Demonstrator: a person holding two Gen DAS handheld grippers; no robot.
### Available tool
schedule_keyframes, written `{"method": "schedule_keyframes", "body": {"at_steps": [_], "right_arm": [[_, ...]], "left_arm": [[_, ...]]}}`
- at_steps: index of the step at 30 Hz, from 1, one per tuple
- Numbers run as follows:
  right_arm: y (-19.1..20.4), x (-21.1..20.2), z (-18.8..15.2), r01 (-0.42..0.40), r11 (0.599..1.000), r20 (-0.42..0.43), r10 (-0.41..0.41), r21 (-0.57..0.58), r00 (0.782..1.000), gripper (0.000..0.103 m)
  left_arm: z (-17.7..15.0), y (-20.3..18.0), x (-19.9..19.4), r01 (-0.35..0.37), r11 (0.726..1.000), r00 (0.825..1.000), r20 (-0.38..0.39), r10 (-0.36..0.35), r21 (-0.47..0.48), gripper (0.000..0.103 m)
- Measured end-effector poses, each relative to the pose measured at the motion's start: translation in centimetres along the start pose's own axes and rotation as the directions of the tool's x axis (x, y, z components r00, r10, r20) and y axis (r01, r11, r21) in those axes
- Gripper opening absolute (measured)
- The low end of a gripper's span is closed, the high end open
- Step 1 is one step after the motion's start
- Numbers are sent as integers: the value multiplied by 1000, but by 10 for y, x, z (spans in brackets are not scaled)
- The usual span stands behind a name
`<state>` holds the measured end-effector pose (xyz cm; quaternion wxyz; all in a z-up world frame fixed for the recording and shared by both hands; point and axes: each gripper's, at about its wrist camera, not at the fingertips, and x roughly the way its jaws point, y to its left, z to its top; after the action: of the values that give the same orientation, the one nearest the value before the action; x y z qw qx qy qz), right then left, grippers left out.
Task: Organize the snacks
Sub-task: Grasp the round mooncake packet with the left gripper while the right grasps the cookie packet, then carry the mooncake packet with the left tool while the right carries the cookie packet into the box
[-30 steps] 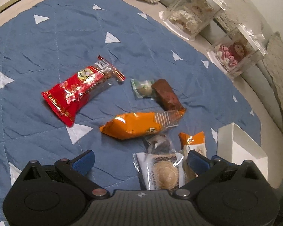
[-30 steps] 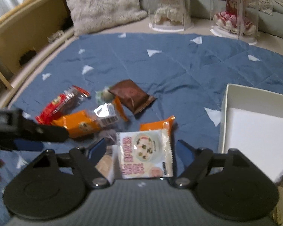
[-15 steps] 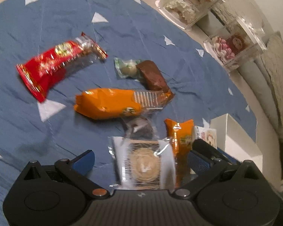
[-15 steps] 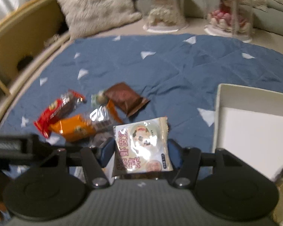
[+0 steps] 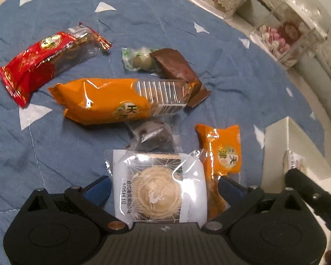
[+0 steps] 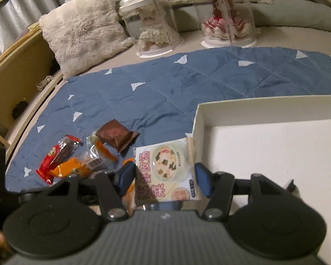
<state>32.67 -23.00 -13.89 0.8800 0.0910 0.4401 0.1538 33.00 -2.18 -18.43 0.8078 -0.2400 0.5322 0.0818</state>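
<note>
My left gripper (image 5: 164, 190) points down at the blue mat, its jaws closing. A clear-and-white pastry packet (image 5: 158, 187) lies between the blue fingertips, which do not press on it. Beyond it lie a small orange packet (image 5: 225, 152), a small dark sweet (image 5: 152, 137), a long orange packet (image 5: 106, 101), a red packet (image 5: 44, 61), a brown packet (image 5: 176, 68) and a green-white sweet (image 5: 136, 60). My right gripper (image 6: 164, 180) is shut on a white soup packet (image 6: 165, 165), held above the mat beside the white box's (image 6: 264, 112) left wall.
The blue quilted mat (image 6: 209, 79) lies on a beige cushion. Two clear doll cases (image 6: 154, 26) (image 6: 227, 15) and a fluffy pillow (image 6: 81, 31) stand behind it. A wooden rim (image 6: 15, 66) curves along the left. The white box (image 5: 293, 145) sits right of the snacks.
My left gripper has come down and forward until the pastry packet sits between its fingers. My right gripper has shut on the soup packet and carried it up and right to the box.
</note>
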Motion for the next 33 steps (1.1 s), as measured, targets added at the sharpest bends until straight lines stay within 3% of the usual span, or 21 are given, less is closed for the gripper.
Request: {"method": "schedule_keyframes", "body": {"at_steps": [3, 5, 7, 11, 15, 21, 27, 29, 33], "right_arm": [[-2, -3, 0, -2, 1000, -5, 2, -7, 1000, 65], [-2, -4, 0, -4, 1000, -7, 3, -10, 1000, 65], [0, -4, -1, -8, 1000, -11, 8, -9, 1000, 65], [8, -2, -3, -12, 1000, -26, 11, -6, 1000, 65], [20, 1, -6, -25, 1000, -56, 25, -6, 998, 65], [53, 12, -24, -54, 997, -151, 46, -53, 987, 65], [93, 36, -63, -90, 981, -332, 28, -174, 943, 67], [102, 45, -76, -87, 972, -389, -5, -219, 921, 73], [118, 51, -89, -82, 941, -404, -61, -327, 913, 83]], "left_arm": [[1, -2, -3, -31, 999, 1000, 7, 30, 36, 83], [3, 3, -6, -19, 999, 1000, 4, 19, 29, 68], [5, 7, -8, -18, 999, 1000, 1, 18, 38, 65], [8, 14, -20, -32, 995, 999, 15, 30, 96, 64], [11, 20, -35, -93, 977, 995, 55, 84, 191, 64], [20, 47, -53, -135, 973, 989, 84, 121, 187, 64], [25, 65, -56, -168, 966, 985, 64, 158, 198, 64], [24, 66, -54, -167, 965, 986, 50, 160, 202, 64], [22, 63, -51, -157, 964, 988, 33, 153, 213, 65]]}}
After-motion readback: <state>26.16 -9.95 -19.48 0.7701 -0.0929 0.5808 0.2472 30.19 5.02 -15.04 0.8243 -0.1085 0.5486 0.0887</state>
